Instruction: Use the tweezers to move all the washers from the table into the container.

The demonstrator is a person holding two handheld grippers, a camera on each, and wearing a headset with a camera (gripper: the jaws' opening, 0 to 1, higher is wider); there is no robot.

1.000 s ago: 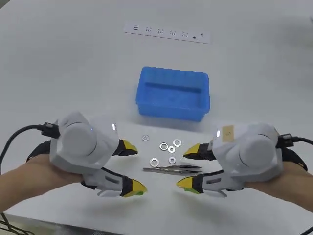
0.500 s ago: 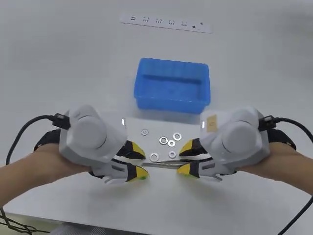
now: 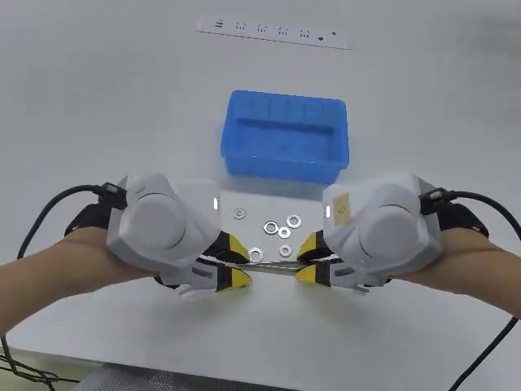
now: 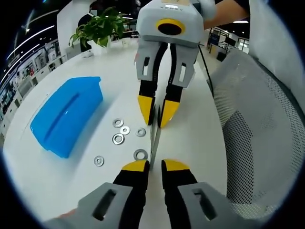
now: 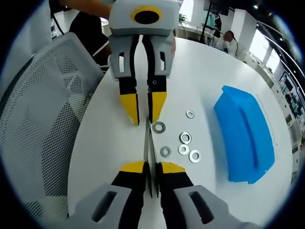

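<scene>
- The blue container (image 3: 285, 137) sits on the white table (image 3: 122, 106), on the far side of the washers. In the head view its inside is bare blue floor.
- Six washers (image 3: 270, 227) lie flat on the table just near of the container, all outside it. One is off to the left and another is nearest the tweezers.
- The tweezers (image 3: 269, 265) lie flat on the table on the near side of the washers, running left to right between the two grippers.
- The left gripper (image 3: 236, 262) is at the left end of the tweezers. Its yellow-tipped jaws are a little apart, with the tweezers' end in the gap and space on either side.
- The right gripper (image 3: 308, 259) is at the right end, facing the left one. Its jaws are drawn in close on either side of the tweezers; I cannot tell whether they pinch.
- A white power strip (image 3: 273, 32) lies at the far edge of the table.
- A mesh chair (image 5: 43, 124) stands beside the table in the right gripper view.
</scene>
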